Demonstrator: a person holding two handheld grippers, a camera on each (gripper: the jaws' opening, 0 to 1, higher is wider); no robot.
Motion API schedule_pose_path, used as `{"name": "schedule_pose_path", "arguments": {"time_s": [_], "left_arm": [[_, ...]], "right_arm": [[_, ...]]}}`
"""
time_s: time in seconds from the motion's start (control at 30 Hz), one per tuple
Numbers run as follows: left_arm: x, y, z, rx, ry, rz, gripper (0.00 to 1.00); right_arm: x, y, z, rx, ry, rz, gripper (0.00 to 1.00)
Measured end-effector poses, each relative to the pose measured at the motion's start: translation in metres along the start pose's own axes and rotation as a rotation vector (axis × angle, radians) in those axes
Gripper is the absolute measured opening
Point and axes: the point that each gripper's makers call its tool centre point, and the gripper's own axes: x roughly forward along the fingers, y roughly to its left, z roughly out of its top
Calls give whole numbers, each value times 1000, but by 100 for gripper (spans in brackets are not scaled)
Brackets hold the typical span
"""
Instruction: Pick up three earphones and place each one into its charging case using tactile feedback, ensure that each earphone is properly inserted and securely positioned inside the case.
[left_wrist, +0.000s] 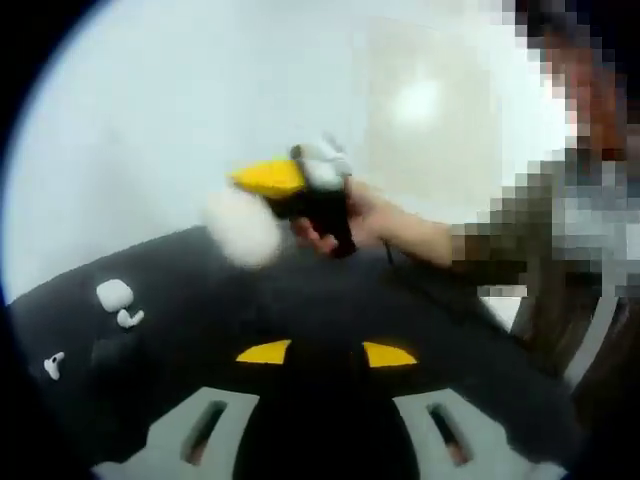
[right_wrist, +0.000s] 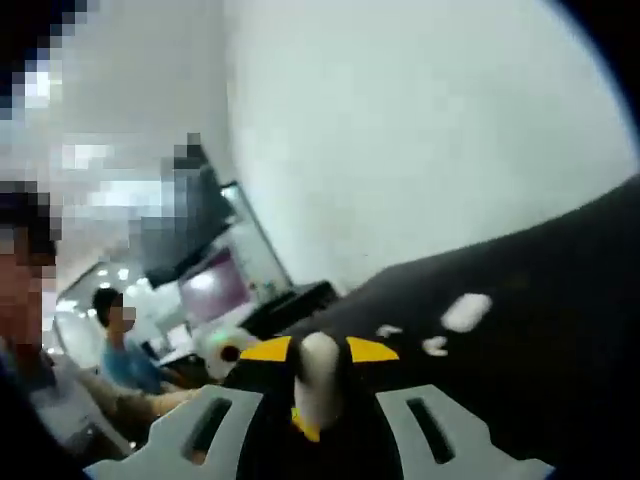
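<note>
Left gripper view. Your left tongs (left_wrist: 326, 353) rise from 6 o'clock with their yellow-tipped jaws apart and nothing between them, above the dark matte worktop (left_wrist: 300, 290). At 9 o'clock on the worktop lies a white rounded charging case (left_wrist: 114, 294), with one white stemmed earphone (left_wrist: 130, 319) just beside it and a second white earphone (left_wrist: 54, 365) farther toward 8 o'clock. Near the centre, your right tongs (left_wrist: 275, 180) are held in your hand (left_wrist: 350, 215). Below their yellow tip sits a blurred white oval (left_wrist: 243, 226); what it is cannot be told.

Right gripper view. Your right tongs (right_wrist: 318, 352) rise from 6 o'clock, clamped on a white, rounded, elongated object (right_wrist: 319, 380), too blurred to name with certainty. Toward 3 o'clock on the worktop (right_wrist: 540, 300) lie the charging case (right_wrist: 466, 311) and, near it, two small white earphones (right_wrist: 434, 346) (right_wrist: 389, 331). A seated person in a blue top (right_wrist: 125, 365) is at 8 o'clock.
</note>
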Motion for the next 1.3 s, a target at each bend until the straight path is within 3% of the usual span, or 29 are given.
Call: {"name": "schedule_pose_path", "arguments": {"time_s": [0.13,0.23,0.27,0.4,0.47,0.53,0.57,0.6,0.63,0.67,0.73,0.77,0.8,0.9,0.93,1.0,1.07,1.1,1.17,1.2,1.3], "left_arm": [[-18,6,39,-107,-230,-15,31],[-34,7,62,-150,-385,-52,32],[-37,8,66,-163,-411,-55,31],[-31,2,59,-160,-369,-71,25],[-24,-2,51,-139,-315,-71,24],[-21,-3,49,-135,-303,-70,23],[-21,-3,49,-133,-302,-70,23],[-22,-3,49,-135,-306,-72,24],[-21,-2,48,-137,-292,-73,25],[-19,-3,47,-124,-271,-60,24],[-18,-13,49,-88,-266,-86,3],[-19,-15,47,-91,-247,-93,1],[-26,-19,54,-132,-289,-78,0],[-26,-9,43,-114,-267,-101,0],[-25,-7,42,-115,-263,-102,0],[-22,-2,41,-120,-237,-92,1],[-19,-11,36,-91,-222,-80,1],[-20,-7,38,-123,-227,-83,1],[-23,-5,40,-139,-235,-87,2],[-24,-3,41,-141,-240,-86,2],[-23,-5,38,-146,-228,-82,4]], "right_arm": [[16,33,-1,-32,-56,127,21],[26,45,-14,-103,-28,160,21],[28,45,-17,-129,-26,155,21],[29,50,-5,-103,-129,191,20],[27,53,-2,-125,-144,200,20],[28,54,-2,-133,-149,205,19],[29,55,-3,-135,-148,212,16],[28,56,-4,-136,-154,222,4],[30,56,-1,-134,-175,220,3],[33,57,-4,-131,-164,220,3],[35,47,-18,-170,-47,172,3],[35,43,-15,-198,-51,144,3],[31,46,-8,-195,-75,152,3],[19,45,5,-286,-65,129,4],[14,41,10,-355,-58,96,4],[7,32,13,-414,-41,41,4],[3,22,8,-400,7,11,7],[2,20,3,-405,41,18,13],[-4,16,-27,-406,222,36,24],[-6,14,-38,-430,281,42,29],[-8,18,-64,-537,386,110,32]]}}
